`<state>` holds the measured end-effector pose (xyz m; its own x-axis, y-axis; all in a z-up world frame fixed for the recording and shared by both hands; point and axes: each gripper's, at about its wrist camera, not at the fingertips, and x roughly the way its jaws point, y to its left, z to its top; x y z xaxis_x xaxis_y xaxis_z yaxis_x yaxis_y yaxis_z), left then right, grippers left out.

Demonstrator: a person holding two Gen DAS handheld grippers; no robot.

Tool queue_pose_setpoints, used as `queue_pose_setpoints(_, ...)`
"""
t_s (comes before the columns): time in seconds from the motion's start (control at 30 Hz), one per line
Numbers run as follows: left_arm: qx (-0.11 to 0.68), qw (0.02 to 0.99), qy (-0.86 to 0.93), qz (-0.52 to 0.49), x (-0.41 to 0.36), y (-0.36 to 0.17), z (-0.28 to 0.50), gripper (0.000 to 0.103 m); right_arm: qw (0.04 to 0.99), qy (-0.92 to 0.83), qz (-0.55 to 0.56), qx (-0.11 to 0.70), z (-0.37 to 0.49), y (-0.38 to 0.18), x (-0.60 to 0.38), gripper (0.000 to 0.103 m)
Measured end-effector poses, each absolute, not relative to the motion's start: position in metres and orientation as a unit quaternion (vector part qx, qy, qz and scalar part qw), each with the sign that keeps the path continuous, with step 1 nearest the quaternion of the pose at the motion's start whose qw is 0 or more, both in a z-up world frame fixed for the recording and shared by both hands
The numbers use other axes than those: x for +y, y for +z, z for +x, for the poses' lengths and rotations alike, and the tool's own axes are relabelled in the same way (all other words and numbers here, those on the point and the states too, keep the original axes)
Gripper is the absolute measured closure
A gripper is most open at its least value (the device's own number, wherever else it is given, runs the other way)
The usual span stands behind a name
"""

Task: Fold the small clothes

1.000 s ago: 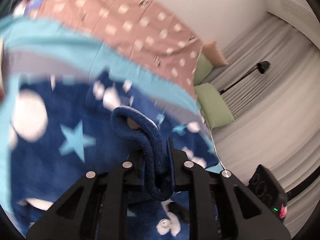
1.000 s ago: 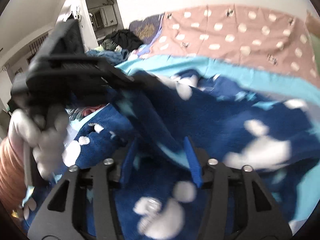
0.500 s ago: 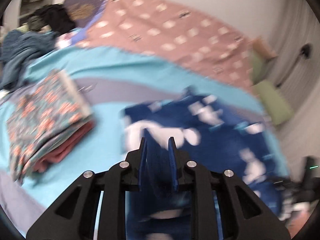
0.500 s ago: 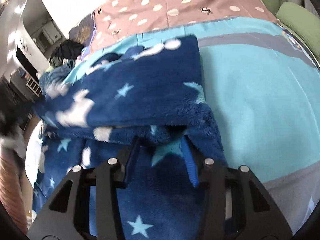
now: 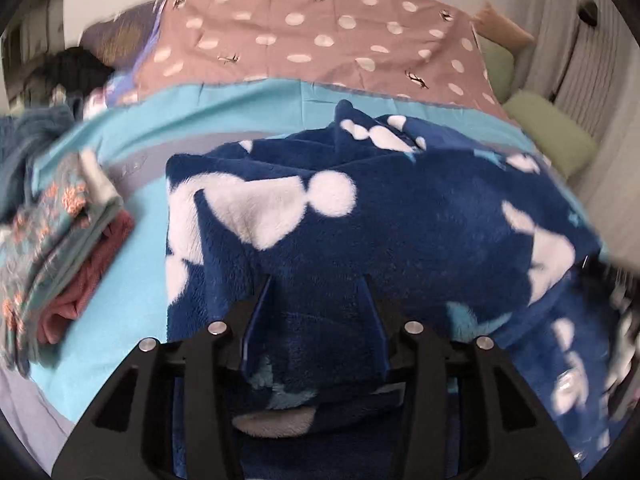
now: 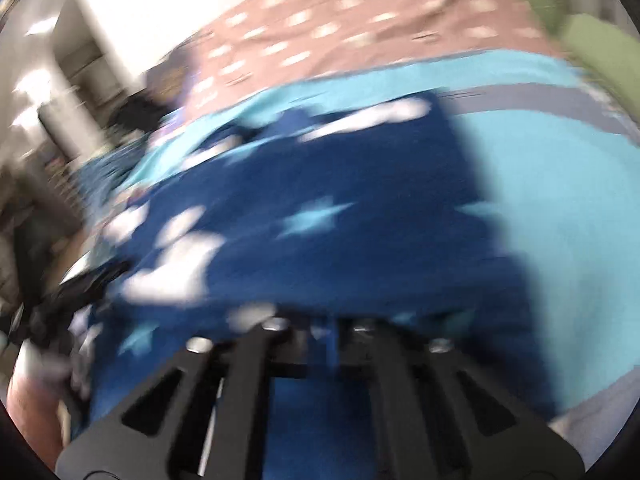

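- Left wrist view: the left gripper sits at the bottom centre of the frame with its jaws opening. The blue fingers stand apart with fleece bulging between them, and the pads do not seem to press it. It reads as a release after laying a fold down.
- The navy fleece garment, patterned with white blobs and pale stars, fills the middle and right of the frame. It lies doubled over on the turquoise sheet, one layer on another with the fold edge running up the left side.
- At the left edge sits a stack of folded clothes, floral on top of red. It is probably kept aside so finished pieces stay clear of the working area.
- A pink dotted blanket crosses the top of the frame, and green cushions sit at the upper right.
- Right wrist view, heavily blurred: the right gripper at bottom centre has its fingers drawn together. The garment spreads just above them. Whether a pinch of fleece is caught there, I cannot tell.
- At the left edge a dark blurred shape is likely the other gripper.
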<state>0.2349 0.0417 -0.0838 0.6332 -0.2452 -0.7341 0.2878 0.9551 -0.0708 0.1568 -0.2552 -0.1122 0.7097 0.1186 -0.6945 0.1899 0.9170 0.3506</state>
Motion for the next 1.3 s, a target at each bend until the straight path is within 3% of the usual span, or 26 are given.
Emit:
queue_pose_setpoints(0.07, 0.403, 0.903, -0.144, 0.034, 0.041, -0.082, 0.234, 0.058, 0.89, -0.037, 0.253, 0.378, 0.146, -0.116, -0.282, 0.103)
queue_pose_setpoints(0.37, 0.397, 0.906, -0.144, 0.033, 0.041, -0.083, 0.231, 0.058, 0.879, -0.052, 0.24, 0.408, 0.114, -0.107, -0.295, 0.103)
queue_pose_setpoints(0.4, 0.396, 0.906, -0.144, 0.033, 0.041, -0.083, 0.231, 0.057, 0.883, -0.048, 0.237, 0.402, 0.109, -0.1, -0.294, 0.096)
queue_pose_setpoints(0.53, 0.393, 0.909, -0.135, 0.039, 0.037, -0.074, 0.227, 0.057, 0.92, 0.001, 0.179, 0.35, 0.104, -0.059, -0.263, 0.095)
queue_pose_setpoints(0.67, 0.374, 0.911, -0.17, -0.024, 0.04, -0.05, 0.226, 0.057, 0.931, 0.035, 0.166, 0.324, 0.138, -0.048, -0.252, 0.09)
queue_pose_setpoints(0.77, 0.389, 0.909, -0.152, -0.011, 0.034, -0.054, 0.235, 0.056, 0.917, 0.029, 0.144, 0.37, 0.174, -0.073, -0.25, 0.078)
queue_pose_setpoints(0.83, 0.426, 0.895, -0.13, 0.01, 0.033, -0.084, 0.247, 0.053, 0.895, 0.017, 0.148, 0.42, 0.19, -0.109, -0.254, 0.078)
queue_pose_setpoints(0.87, 0.406, 0.903, -0.141, 0.014, 0.034, -0.09, 0.245, 0.052, 0.907, 0.027, 0.152, 0.391, 0.185, -0.114, -0.257, 0.079)
queue_pose_setpoints(1.17, 0.39, 0.91, -0.136, 0.043, 0.026, -0.075, 0.232, 0.048, 0.909, 0.031, 0.146, 0.39, 0.169, -0.098, -0.251, 0.077)
queue_pose_setpoints(1.3, 0.377, 0.913, -0.157, 0.014, 0.033, -0.047, 0.246, 0.043, 0.906, 0.053, 0.171, 0.383, 0.182, -0.074, -0.261, 0.063)
